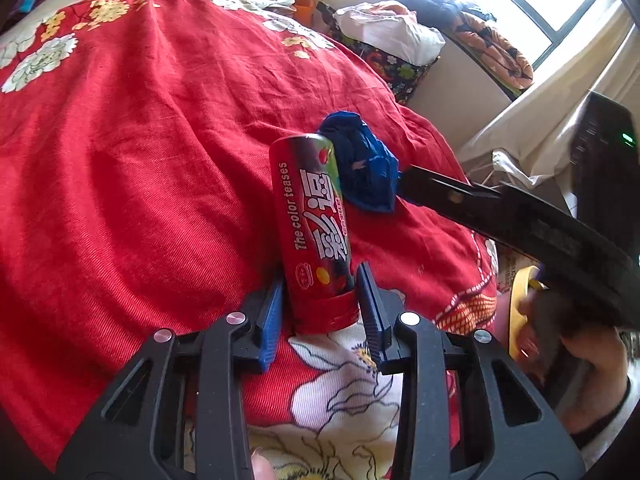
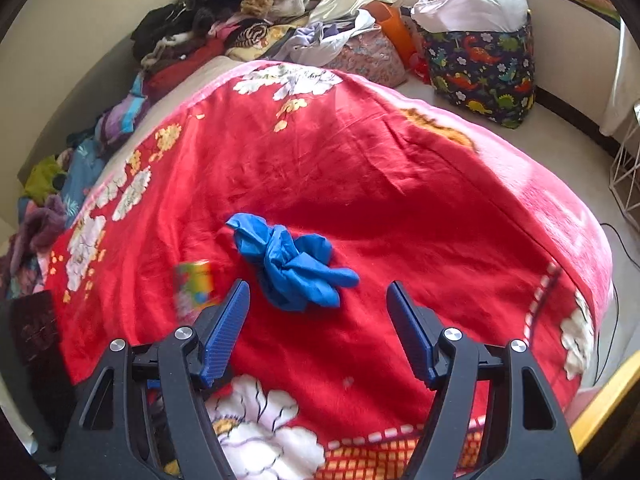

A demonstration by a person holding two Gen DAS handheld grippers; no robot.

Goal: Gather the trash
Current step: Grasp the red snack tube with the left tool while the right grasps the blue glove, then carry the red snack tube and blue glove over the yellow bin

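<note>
A red candy tube [image 1: 316, 232] printed "The color teases" lies on the red flowered blanket [image 1: 140, 160]. My left gripper [image 1: 320, 274] is shut on its lower end, one blue pad against each side just above the cap. A crumpled blue glove [image 2: 294, 266] lies beside the tube's far end and shows again as the glove [image 1: 364, 172] in the left wrist view. My right gripper [image 2: 318, 285] stands open just short of the glove, a pad on either side of its near edge and neither touching. A blurred colourful shape [image 2: 194, 284] left of the glove looks like the tube.
A dinosaur-print bag [image 2: 484, 68] stuffed with white cloth stands on the floor beyond the bed. Piled clothes [image 2: 224, 20] run along the bed's far and left sides. A white wire rack [image 2: 628, 176] is at the right. A hand [image 1: 580, 360] holds the right gripper's handle.
</note>
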